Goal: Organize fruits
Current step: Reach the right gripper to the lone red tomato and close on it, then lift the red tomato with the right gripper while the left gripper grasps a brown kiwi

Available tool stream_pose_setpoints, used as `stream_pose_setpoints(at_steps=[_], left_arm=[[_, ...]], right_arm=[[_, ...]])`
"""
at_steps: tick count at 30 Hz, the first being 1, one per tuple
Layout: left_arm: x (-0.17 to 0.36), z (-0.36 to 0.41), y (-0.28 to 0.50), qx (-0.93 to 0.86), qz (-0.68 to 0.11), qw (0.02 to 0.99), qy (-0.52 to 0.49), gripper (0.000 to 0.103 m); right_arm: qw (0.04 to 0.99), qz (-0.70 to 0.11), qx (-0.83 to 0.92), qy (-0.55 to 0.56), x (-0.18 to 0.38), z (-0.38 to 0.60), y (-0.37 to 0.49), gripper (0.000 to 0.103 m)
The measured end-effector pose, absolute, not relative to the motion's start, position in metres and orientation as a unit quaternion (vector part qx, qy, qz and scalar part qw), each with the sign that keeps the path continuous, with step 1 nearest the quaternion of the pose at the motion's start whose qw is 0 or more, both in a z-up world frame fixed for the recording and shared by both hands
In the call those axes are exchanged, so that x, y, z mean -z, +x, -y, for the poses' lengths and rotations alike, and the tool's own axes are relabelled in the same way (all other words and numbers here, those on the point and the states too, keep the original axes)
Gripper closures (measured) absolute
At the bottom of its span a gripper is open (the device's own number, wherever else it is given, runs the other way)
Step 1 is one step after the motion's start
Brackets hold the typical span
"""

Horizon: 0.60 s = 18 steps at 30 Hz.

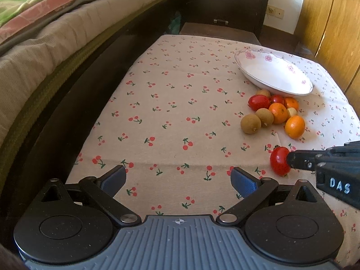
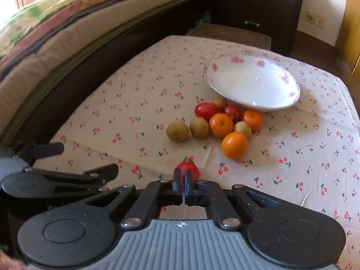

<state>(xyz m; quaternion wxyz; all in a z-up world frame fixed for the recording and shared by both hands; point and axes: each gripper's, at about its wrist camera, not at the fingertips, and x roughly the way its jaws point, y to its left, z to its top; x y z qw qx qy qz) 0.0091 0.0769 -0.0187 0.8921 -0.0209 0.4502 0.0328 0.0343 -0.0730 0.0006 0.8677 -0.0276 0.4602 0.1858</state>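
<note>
A lone red tomato (image 1: 279,160) (image 2: 191,167) lies on the cherry-print cloth, apart from the pile. My right gripper (image 2: 182,173) (image 1: 289,159) is shut, its narrow tips against the tomato's near side; a sliver of red shows through the slit between them. Farther on lies a heap of fruit: oranges (image 2: 234,145) (image 1: 294,127), brown kiwis (image 2: 177,131) (image 1: 250,123) and more tomatoes (image 2: 205,110) (image 1: 258,102). A white flowered bowl (image 2: 252,83) (image 1: 274,72) behind the heap holds nothing. My left gripper (image 1: 178,175) (image 2: 87,159) hovers open over bare cloth, left of the lone tomato.
A bed (image 1: 45,56) with folded blankets runs along the table's left side. A dark chest of drawers (image 2: 254,6) and a low dark stool (image 1: 216,31) stand beyond the far edge. A wooden wardrobe (image 1: 333,22) is on the right.
</note>
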Motion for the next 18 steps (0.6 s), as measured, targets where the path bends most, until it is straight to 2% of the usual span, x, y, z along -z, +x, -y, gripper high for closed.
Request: stream_pose_setpoints(at_steps=[3, 15, 17, 18], left_arm=[[0.018, -0.079, 0.01, -0.03, -0.451, 0.891, -0.033, 0.002], [0.021, -0.077, 0.01, -0.031, -0.455, 0.889, -0.024, 0.002], [0.021, -0.076, 0.01, -0.031, -0.456, 0.889, -0.022, 0.002], [0.022, -0.075, 0.01, -0.03, -0.457, 0.889, -0.02, 0.002]], right_arm=[[0.864, -0.46, -0.2, -0.043, -0.002, 0.065, 0.036, 0.089], [0.857, -0.471, -0.199, -0.066, 0.005, 0.069, 0.042, 0.088], [0.858, -0.47, -0.193, -0.071, 0.006, 0.072, 0.041, 0.084], [0.857, -0.474, -0.192, -0.068, 0.008, 0.074, 0.042, 0.074]])
